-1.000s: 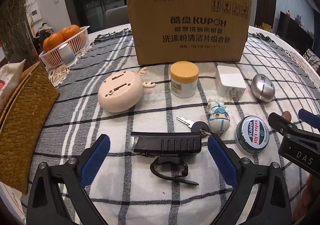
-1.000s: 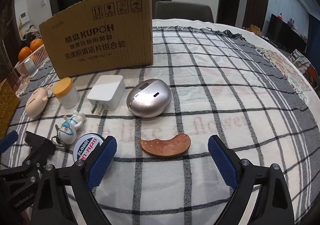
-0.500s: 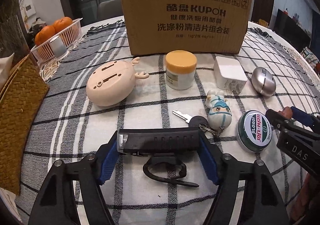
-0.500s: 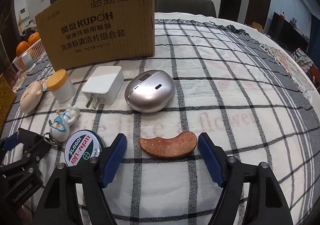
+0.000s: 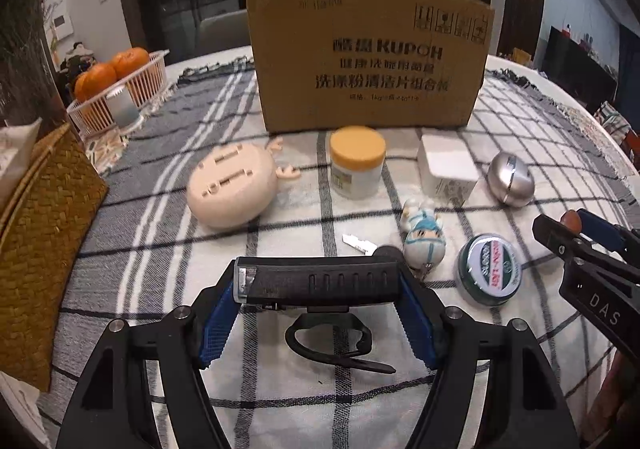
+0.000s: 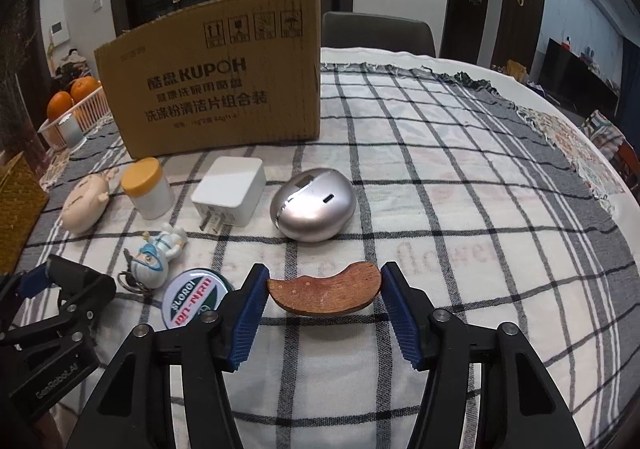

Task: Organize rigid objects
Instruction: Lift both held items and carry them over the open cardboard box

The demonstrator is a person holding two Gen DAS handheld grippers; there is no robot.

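Left wrist view: the left gripper (image 5: 318, 307) sits low at the bottom centre of the frame, its blue pads (image 5: 218, 323) clamped on both ends of a black bike light (image 5: 318, 281) held crosswise, the light's strap loop (image 5: 332, 341) hanging beneath. At the right edge the right gripper (image 5: 576, 229) reaches in, cut off by the frame. A key (image 5: 358, 243) is half hidden behind the light.

In the right wrist view, the right gripper (image 6: 324, 307) fills the lower middle, its pads touching or nearly touching the ends of a brown wooden piece (image 6: 324, 291); whether they press it I cannot tell. A green tin (image 6: 192, 303) lies partly hidden behind its left finger. Behind stands the cardboard box (image 6: 212, 89), its inside out of sight.
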